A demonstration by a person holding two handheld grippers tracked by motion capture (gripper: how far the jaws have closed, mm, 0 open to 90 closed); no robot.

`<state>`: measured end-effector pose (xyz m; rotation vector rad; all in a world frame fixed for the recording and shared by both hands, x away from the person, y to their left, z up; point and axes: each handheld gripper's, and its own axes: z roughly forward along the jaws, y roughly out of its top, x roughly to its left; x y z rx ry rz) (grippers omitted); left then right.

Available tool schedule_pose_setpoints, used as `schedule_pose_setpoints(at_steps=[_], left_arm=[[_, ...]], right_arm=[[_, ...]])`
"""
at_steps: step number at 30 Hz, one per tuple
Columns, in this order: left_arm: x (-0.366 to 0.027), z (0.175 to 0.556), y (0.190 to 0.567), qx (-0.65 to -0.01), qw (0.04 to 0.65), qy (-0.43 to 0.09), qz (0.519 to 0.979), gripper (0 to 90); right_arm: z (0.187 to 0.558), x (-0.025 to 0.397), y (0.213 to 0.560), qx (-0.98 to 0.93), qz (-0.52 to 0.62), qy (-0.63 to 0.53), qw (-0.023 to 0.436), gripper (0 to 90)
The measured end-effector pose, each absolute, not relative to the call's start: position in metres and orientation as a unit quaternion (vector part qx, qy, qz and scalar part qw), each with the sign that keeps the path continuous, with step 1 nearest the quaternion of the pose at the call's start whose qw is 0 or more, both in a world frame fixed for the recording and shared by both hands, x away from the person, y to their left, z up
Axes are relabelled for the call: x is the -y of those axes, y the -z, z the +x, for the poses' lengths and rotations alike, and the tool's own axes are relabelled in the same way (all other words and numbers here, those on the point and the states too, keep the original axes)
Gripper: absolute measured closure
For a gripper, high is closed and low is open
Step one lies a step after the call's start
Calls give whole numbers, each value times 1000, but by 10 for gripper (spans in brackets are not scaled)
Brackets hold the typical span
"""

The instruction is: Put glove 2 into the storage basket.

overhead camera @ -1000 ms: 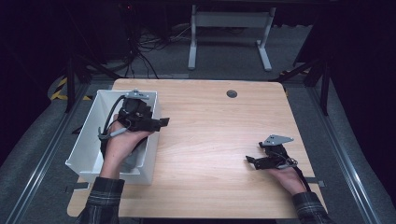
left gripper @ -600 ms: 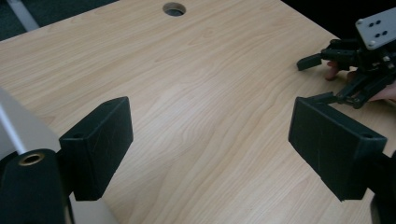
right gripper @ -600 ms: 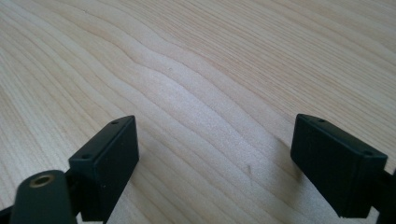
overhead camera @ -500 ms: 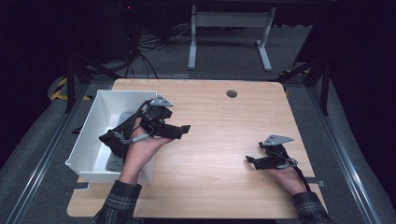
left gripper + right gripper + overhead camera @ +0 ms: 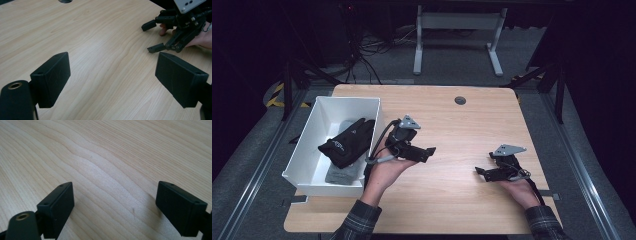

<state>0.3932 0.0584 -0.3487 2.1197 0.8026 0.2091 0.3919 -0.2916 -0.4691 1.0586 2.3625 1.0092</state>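
Glove: the black glove [image 5: 347, 142] lies in the white bin [image 5: 307, 145], long axis diagonal, fingers toward the far right.
Left hand-held gripper [image 5: 424, 152]: spread, empty, above the table [image 5: 452, 200].
Right hand-held gripper [image 5: 484, 172]: spread, empty.

Both the left gripper [image 5: 424, 152] and right gripper [image 5: 484, 172] hover with jaws spread wide.
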Motion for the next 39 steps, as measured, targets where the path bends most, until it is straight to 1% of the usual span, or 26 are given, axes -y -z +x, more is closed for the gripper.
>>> schedule_pose_setpoints(at_steps=[5, 9, 13, 19, 21, 27, 29, 36, 39], left_arm=[[-45, 388, 365, -312, 410, -83, 853, 123], [-38, 385, 378, -304, 412, -83, 855, 90], [-32, 383, 393, -298, 399, -87, 863, 59], [-29, 381, 415, -298, 392, -84, 866, 50], [-28, 381, 422, -295, 380, -87, 872, 41], [-27, 379, 440, -288, 375, -98, 876, 35], [-25, 378, 446, -289, 371, -89, 878, 26], [-21, 379, 468, -285, 363, -84, 883, 2], [-20, 379, 473, -278, 352, -96, 889, 0]], right_arm=[[392, 292, 469, -836, 374, -357, 182, 153], [392, 292, 469, -837, 374, -357, 182, 153], [392, 292, 469, -837, 374, -357, 182, 153], [392, 292, 469, -837, 373, -357, 181, 153], [392, 292, 469, -837, 373, -357, 181, 153], [392, 292, 469, -837, 373, -357, 181, 153], [392, 292, 469, -837, 373, -358, 181, 153], [392, 292, 469, -837, 373, -357, 181, 154], [392, 292, 469, -837, 373, -357, 181, 154]])
